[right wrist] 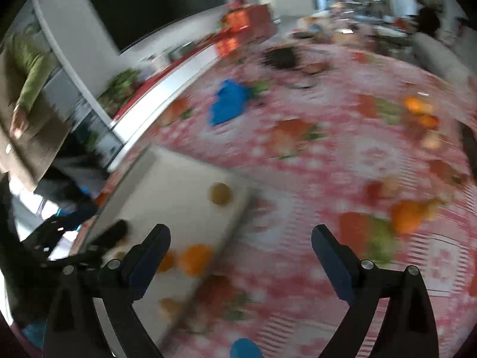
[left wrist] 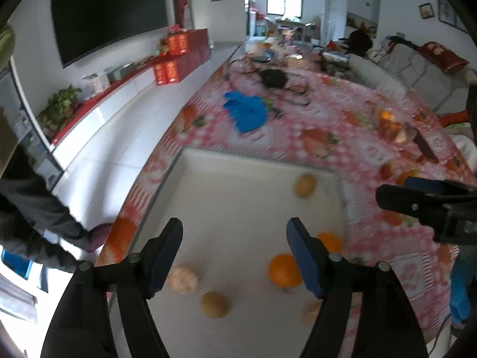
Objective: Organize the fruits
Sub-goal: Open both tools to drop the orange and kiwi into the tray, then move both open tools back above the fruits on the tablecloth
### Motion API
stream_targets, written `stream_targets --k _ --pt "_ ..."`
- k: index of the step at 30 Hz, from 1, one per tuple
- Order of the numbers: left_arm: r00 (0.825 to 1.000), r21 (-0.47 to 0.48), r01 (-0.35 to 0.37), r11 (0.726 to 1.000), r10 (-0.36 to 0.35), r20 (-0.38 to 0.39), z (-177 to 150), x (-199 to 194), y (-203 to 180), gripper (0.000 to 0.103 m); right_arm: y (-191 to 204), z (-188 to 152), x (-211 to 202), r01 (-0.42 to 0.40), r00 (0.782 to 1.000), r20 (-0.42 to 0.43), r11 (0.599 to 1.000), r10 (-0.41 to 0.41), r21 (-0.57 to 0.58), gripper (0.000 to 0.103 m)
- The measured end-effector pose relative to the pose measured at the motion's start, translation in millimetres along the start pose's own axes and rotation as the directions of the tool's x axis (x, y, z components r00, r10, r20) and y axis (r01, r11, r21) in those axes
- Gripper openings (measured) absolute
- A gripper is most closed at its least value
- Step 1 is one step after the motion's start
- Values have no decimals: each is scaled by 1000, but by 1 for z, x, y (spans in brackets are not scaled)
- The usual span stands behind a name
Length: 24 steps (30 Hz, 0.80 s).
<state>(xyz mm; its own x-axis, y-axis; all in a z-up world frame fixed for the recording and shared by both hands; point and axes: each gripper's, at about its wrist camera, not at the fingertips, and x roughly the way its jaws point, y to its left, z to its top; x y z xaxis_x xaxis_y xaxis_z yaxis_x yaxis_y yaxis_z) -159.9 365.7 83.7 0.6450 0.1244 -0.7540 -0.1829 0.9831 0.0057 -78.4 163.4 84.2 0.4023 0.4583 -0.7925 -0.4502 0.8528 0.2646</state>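
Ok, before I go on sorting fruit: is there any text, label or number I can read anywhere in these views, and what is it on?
No text can be read.
Red gift boxes: gold marks, too blurred to read.
Red cushion: gold characters, too blurred to read.
White tray, oranges and checked tablecloth: no text, only printed fruit pictures on the cloth.
Right wrist view: motion-blurred throughout.

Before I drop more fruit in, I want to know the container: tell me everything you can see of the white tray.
The white tray is a shallow rectangular tray with a low raised rim, plain white and smooth, plastic by the look. It lies flat on the pink patterned tablecloth, near the table's edge. Inside lie several loose fruits, spread apart: two oranges near its right side and some tan or pinkish round ones. The open left gripper hovers over it, holding nothing.
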Motion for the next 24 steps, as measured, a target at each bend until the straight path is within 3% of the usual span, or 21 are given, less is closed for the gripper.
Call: stream_targets --k 5,10,15,24 --pt "997 83 76 994 -77 1 27 -4 -58 77 -81 -7 -34 161 982 75 977 -173 141 96" --pt "988 165 151 975 -143 -58 50 20 -128 78 -162 -28 -50 323 942 10 914 -336 245 96" --pt "988 208 135 969 -115 -108 53 70 -184 78 -208 -53 -47 355 934 -73 893 -349 277 96" --pt "988 268 120 956 -88 -127 52 129 -226 78 -207 -52 -22 341 940 -70 930 -334 139 96"
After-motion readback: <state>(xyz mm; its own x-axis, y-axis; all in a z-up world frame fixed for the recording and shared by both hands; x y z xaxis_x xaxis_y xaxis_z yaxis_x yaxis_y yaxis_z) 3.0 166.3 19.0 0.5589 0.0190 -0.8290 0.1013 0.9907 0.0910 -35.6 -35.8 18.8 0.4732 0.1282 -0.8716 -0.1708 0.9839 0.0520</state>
